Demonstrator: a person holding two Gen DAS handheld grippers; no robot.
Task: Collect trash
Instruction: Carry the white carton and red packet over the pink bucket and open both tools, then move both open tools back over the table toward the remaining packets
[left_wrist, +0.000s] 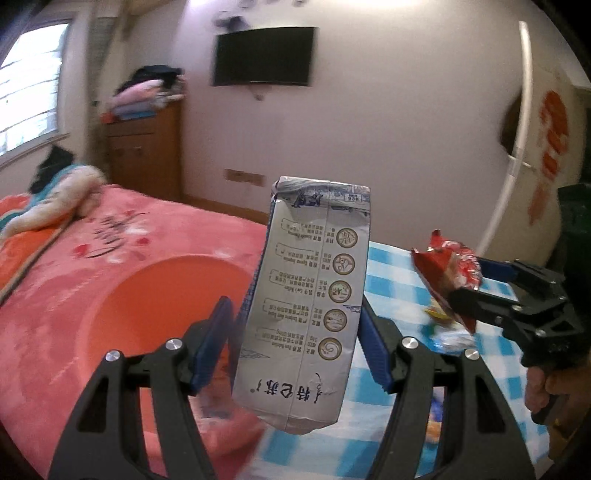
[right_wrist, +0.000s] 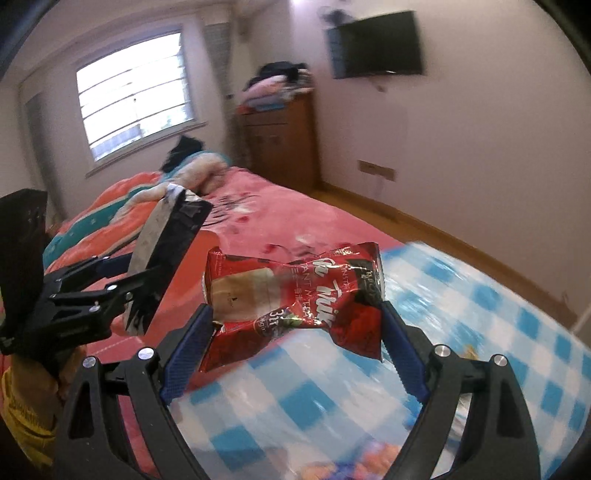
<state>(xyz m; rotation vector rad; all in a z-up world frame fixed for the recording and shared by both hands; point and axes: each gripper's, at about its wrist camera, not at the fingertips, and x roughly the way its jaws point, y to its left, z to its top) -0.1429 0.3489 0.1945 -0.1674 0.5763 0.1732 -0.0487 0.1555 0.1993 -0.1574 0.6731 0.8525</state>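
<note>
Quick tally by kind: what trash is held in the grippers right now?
Silver drink cartons: 1, the carton clamped in the left gripper.
Red snack wrappers: 1, the wrapper clamped in the right gripper.
Total held: 2.

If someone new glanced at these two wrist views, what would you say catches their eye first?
Most likely the silver milk carton, held upright between the left gripper pads above an orange basin on the pink bedspread. Next, the crumpled red snack wrapper pinched in the right gripper over the blue-and-white checked cloth. Behind both, a dark wall-mounted TV stands out on the pale wall.
</note>
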